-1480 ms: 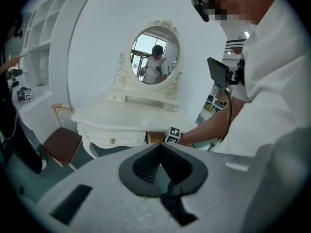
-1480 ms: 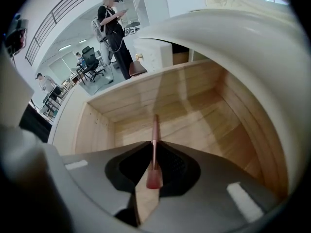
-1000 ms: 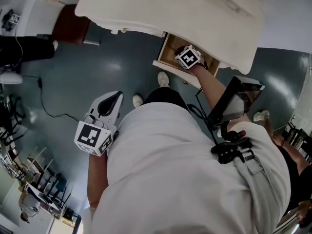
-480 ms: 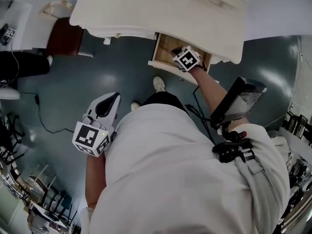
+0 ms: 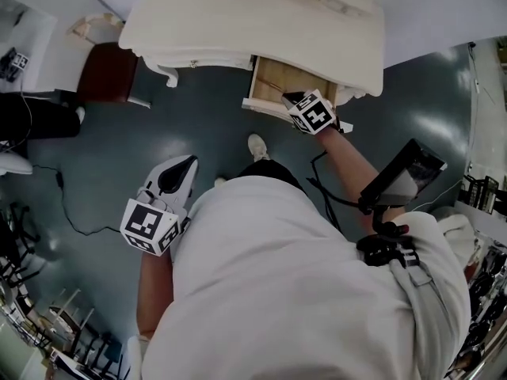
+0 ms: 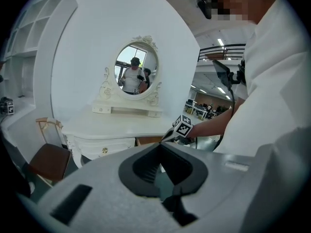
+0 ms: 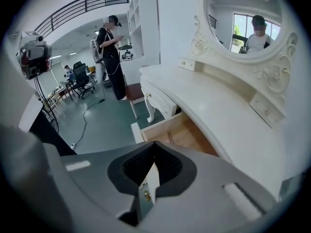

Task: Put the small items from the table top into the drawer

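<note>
Right now you are holding the right gripper [image 5: 288, 96] over the front edge of the open drawer [image 5: 276, 76], at the upper middle of the head view, with its marker cube facing up toward you. Its jaws are pressing together with nothing between them. In the right gripper view only the drawer's white front and a small brass knob [image 7: 144, 195] are showing through the slot below the closed tips. The drawer is standing pulled out from under the white counter [image 5: 253, 22], and its wooden inside is lying just right of centre in the right gripper view.

Your left gripper [image 5: 187, 165] is hanging at the left of the head view over the grey-blue floor [image 5: 198, 125], well apart from the counter. Its jaws are also sitting together, gripping nothing. It is pointing toward the counter and the oval mirror [image 6: 136, 74], which are filling the middle of the left gripper view, with a brown chair [image 6: 46, 161] standing at the lower left.
</note>
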The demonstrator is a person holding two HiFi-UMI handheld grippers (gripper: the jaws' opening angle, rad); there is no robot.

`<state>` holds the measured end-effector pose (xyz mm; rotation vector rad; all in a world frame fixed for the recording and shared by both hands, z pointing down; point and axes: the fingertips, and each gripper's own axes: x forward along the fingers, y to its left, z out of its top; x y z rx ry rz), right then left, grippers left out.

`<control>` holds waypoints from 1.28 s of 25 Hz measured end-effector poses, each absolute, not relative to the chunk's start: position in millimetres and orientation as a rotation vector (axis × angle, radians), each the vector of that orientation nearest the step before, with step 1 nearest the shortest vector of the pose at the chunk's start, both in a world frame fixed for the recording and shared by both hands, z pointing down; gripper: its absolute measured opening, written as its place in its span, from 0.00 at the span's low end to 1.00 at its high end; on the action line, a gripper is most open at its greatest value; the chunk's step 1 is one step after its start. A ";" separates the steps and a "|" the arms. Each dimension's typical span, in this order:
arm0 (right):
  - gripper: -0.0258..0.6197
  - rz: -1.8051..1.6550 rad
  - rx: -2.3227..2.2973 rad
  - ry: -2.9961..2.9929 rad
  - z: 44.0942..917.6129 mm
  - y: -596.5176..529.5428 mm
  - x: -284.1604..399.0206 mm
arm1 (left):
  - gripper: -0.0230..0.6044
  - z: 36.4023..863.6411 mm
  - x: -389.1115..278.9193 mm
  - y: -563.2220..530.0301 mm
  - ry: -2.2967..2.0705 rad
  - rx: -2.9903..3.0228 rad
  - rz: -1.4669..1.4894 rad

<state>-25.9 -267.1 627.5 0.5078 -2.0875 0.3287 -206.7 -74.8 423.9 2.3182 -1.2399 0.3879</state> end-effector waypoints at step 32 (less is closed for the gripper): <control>0.04 0.213 0.461 -2.247 541.4 2.3 -123.7 | 0.04 443.3 -249.7 95.5 -1.095 2.455 0.400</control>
